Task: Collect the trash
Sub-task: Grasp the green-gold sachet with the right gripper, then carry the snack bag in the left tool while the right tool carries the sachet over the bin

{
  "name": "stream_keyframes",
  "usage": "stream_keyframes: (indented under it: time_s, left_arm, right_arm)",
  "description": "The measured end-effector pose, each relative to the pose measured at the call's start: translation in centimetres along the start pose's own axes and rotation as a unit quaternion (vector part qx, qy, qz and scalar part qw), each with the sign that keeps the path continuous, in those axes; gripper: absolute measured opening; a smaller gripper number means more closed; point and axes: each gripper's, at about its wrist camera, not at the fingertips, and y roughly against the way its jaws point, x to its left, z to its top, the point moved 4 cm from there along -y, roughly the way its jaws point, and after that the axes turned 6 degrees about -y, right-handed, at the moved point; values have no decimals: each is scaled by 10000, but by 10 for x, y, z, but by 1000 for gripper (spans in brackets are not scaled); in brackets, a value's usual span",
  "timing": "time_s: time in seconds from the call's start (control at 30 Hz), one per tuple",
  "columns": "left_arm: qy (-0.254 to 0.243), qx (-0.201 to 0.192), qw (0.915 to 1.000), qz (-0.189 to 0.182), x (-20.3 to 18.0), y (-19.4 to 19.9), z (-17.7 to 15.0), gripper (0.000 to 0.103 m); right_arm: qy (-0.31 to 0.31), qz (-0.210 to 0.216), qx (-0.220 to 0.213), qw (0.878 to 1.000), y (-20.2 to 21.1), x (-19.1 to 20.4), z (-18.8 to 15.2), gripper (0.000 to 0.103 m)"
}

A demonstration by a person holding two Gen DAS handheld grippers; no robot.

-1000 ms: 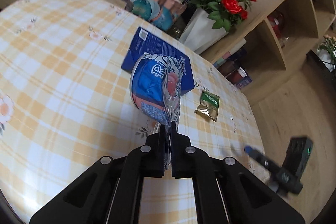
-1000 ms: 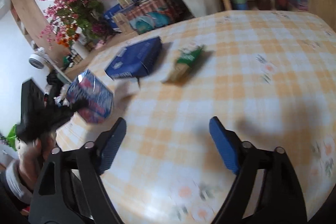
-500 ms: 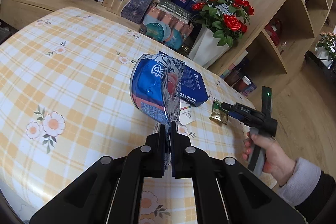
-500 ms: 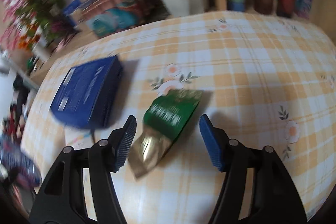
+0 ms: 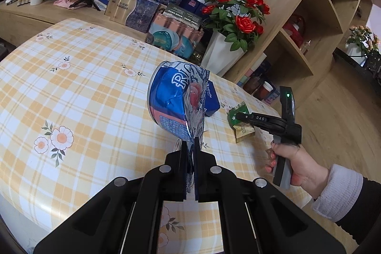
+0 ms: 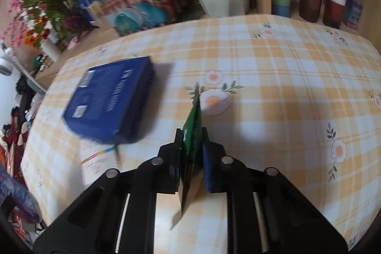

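Because both are thin, light foil, an edge pinch suits them: the left gripper [image 5: 189, 146] clamps the blue snack bag [image 5: 177, 101], the right gripper [image 6: 192, 146] nips the green sachet [image 6: 191, 132] near the tablecloth's [image 6: 273, 77] edge.

Yellow-checked tablecloth [image 5: 95, 92] (white daisies), shiny blue wrapper [image 5: 177, 104], green-gold packet [image 6: 193, 132], navy box [image 6: 109, 97].

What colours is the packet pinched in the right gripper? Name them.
The packet is green at one end and gold at the other, clearest in the left wrist view.
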Motion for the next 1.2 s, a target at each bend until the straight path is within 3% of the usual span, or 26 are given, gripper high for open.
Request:
stream_keyframes:
  time_s: [0.13, 0.63, 0.83, 0.97, 1.2]
  left_arm:
    - [-64, -9, 10000, -14, -6, 11, -3, 4]
    - [-294, 55, 9995, -82, -33, 61, -27, 4]
    - [-334, 141, 9992, -188, -46, 79, -47, 4]
    - [-343, 130, 9990, -247, -52, 91, -54, 4]
    - [-402, 167, 9986, -314, -63, 108, -71, 4]
  right_arm:
    - [79, 177, -96, 9998, 28, 9, -16, 17]
    - [-21, 657, -165, 9977, 135, 11, -133, 17]
    - [350, 773, -684, 9940, 179, 24, -157, 17]
    - [251, 1079, -1019, 9886, 206, 31, -178, 17]
    - [626, 1372, -897, 9845, 222, 57, -229, 17]
